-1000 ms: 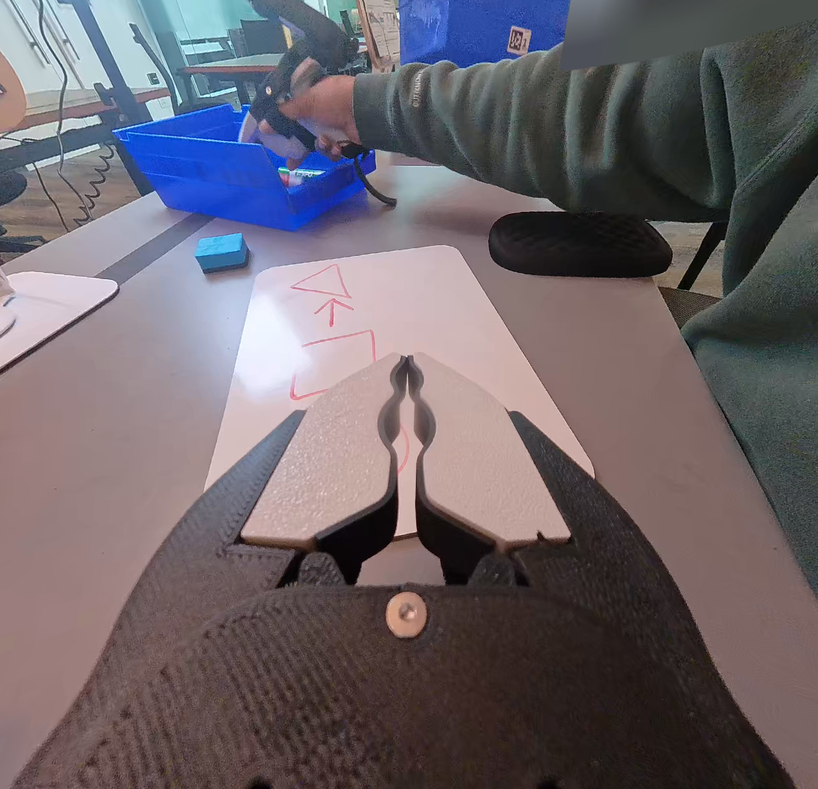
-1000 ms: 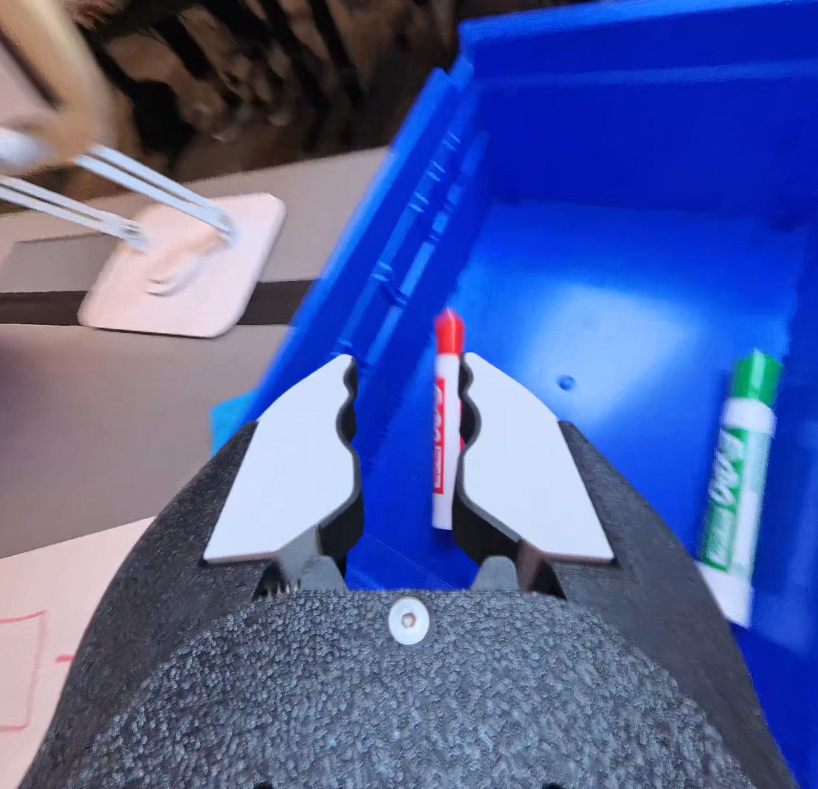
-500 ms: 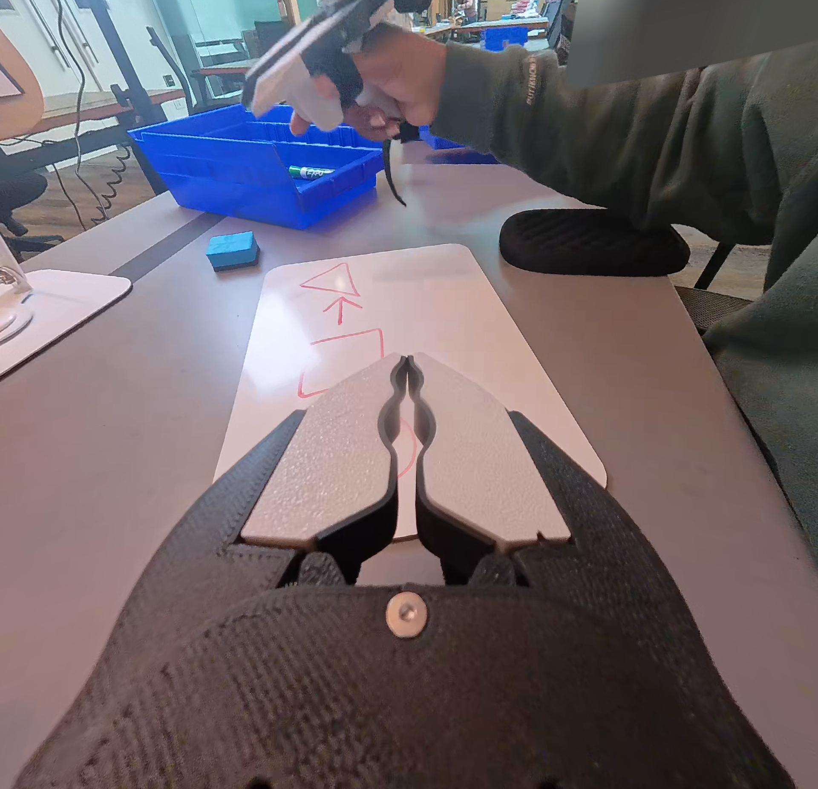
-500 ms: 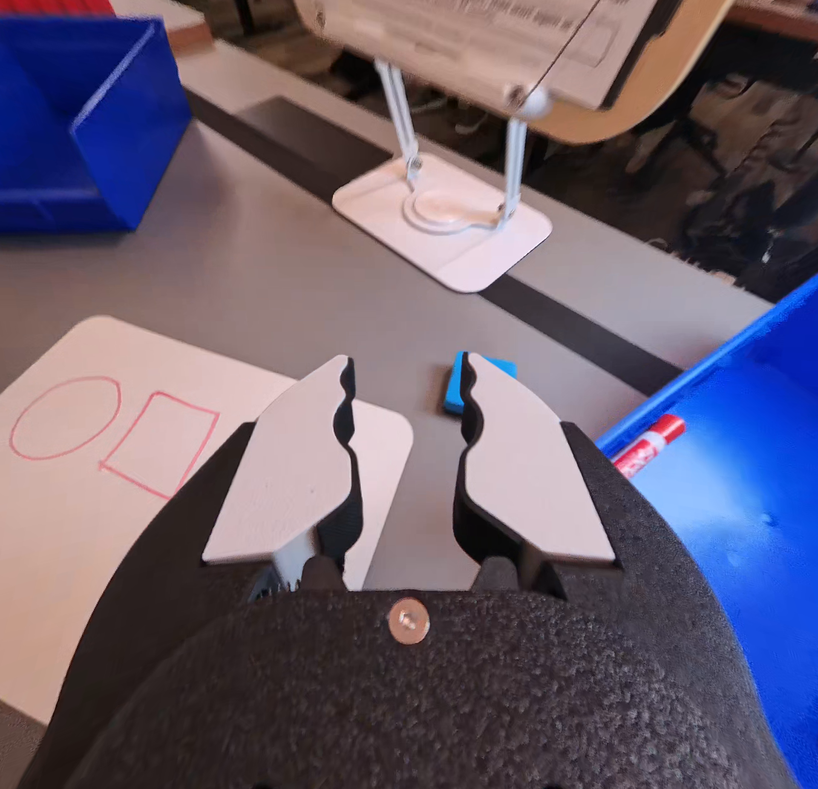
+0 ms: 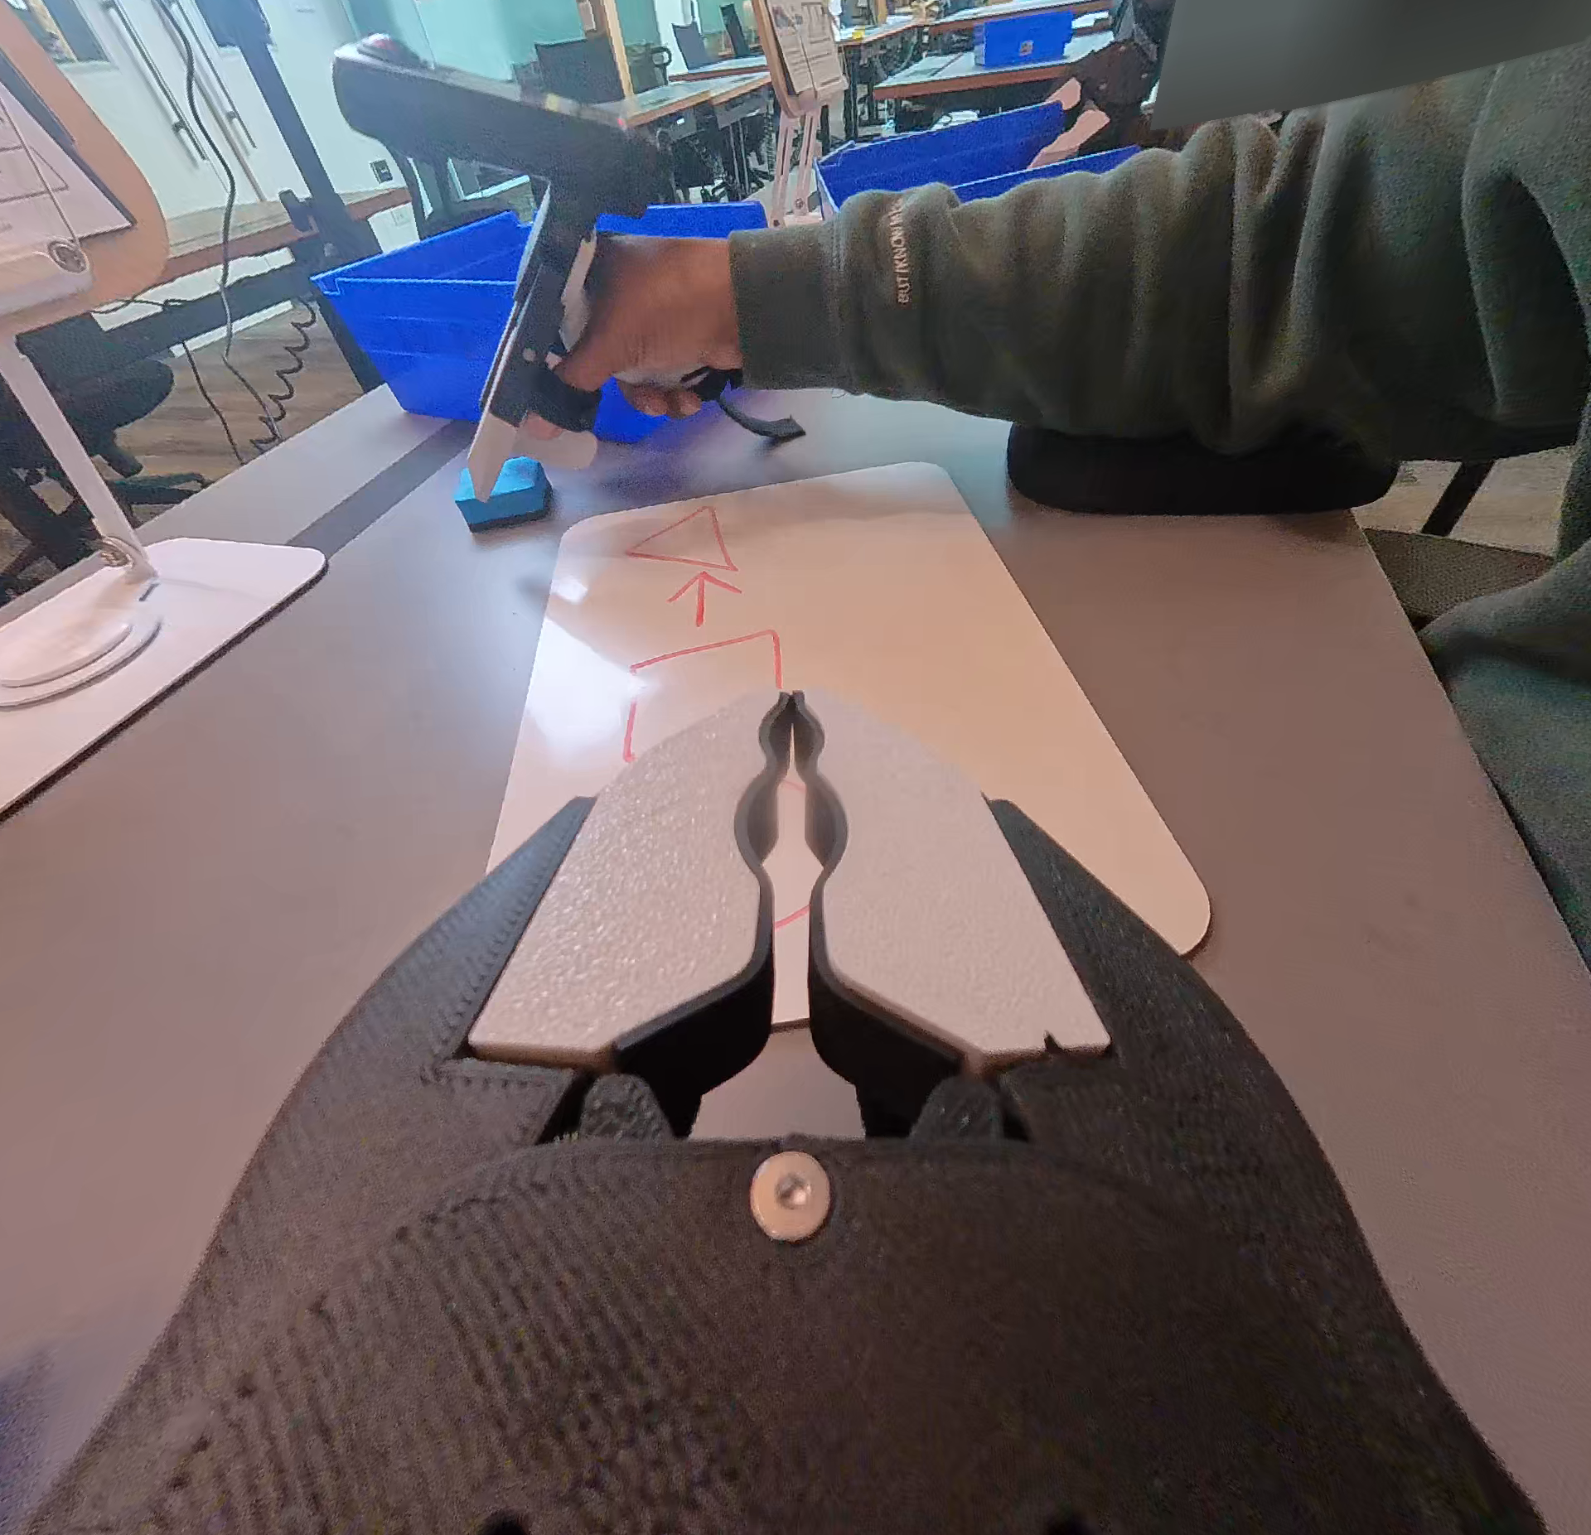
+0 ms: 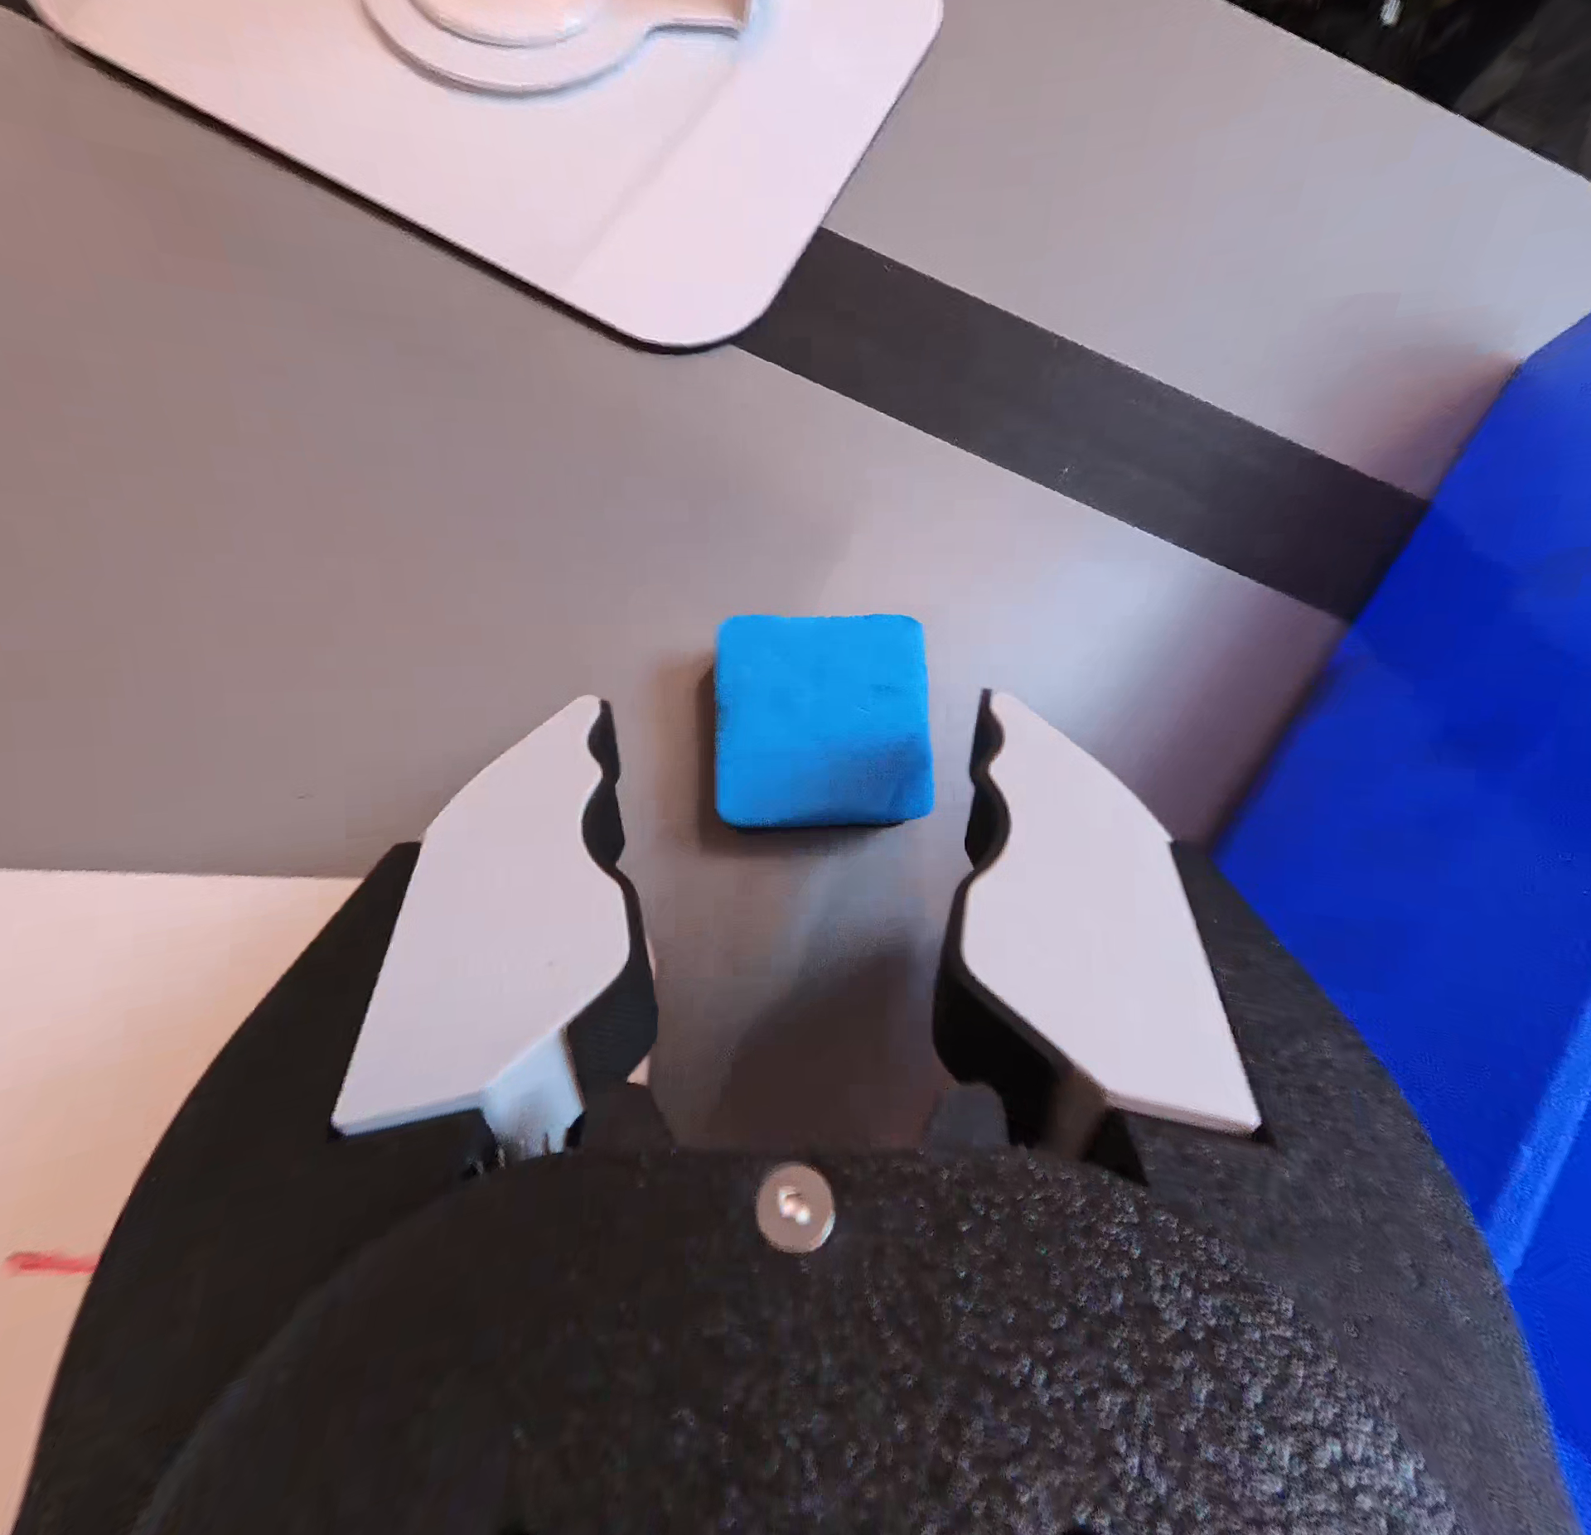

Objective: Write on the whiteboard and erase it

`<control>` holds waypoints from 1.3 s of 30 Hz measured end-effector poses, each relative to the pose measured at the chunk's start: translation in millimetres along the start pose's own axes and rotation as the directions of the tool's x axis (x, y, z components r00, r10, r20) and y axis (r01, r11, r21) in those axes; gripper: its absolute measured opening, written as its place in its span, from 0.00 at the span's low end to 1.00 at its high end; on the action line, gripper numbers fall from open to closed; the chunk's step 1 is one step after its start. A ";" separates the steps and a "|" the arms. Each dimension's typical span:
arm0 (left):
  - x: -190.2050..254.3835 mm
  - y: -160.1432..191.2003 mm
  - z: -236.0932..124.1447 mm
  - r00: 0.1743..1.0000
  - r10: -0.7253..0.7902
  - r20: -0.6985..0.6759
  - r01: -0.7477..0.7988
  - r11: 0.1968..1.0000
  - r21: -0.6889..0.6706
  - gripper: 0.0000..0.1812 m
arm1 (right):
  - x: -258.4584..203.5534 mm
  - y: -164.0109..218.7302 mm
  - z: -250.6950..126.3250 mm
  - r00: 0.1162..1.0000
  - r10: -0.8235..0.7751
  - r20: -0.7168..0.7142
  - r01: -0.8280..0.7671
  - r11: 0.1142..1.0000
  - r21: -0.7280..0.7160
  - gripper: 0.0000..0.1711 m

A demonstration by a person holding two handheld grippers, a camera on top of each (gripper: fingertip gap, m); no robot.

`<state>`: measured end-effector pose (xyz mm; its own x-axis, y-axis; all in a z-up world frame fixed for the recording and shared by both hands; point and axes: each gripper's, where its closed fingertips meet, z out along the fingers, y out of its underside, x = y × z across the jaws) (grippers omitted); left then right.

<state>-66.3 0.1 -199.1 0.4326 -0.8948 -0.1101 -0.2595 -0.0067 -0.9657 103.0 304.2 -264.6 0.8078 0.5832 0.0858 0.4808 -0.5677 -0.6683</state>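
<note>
L wrist view: left gripper over near end of whiteboard, jaws pressed together, holding nothing. Red shapes on board. Right gripper tipped down at blue eraser, just off board's far-left corner.

R wrist view: right gripper jaws spread, eraser on bench between tips, untouched. Blue bin near, to right.

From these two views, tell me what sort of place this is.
Probably a shared workshop or lab office. Behind the grey table stand more desks bearing blue bins, like the blue bin here. A document stand with a paper sheet suggests set workstations.
</note>
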 end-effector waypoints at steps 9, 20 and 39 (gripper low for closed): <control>1.4 -0.5 -1.0 1.000 -0.005 -0.016 0.005 1.000 0.002 0.00 | 10.1 10.6 21.5 0.998 0.051 0.048 -0.049 0.998 -0.051 0.32; 2.3 9.1 4.0 0.999 -0.034 -0.037 0.033 0.999 -0.035 0.00 | -72.0 43.3 -77.3 0.904 -0.285 0.318 0.276 0.958 0.072 0.31; 47.8 74.5 24.1 0.986 0.031 -0.163 -0.102 0.888 -0.448 0.00 | -103.0 108.8 -109.3 0.887 -0.302 0.348 0.294 0.953 0.077 0.38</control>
<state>-44.2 -32.4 -282.0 0.2774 -0.9555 -0.1002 -0.6613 -0.1142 -0.7414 109.3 118.9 -265.4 0.4530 0.8913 0.0213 0.6694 -0.3243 -0.6684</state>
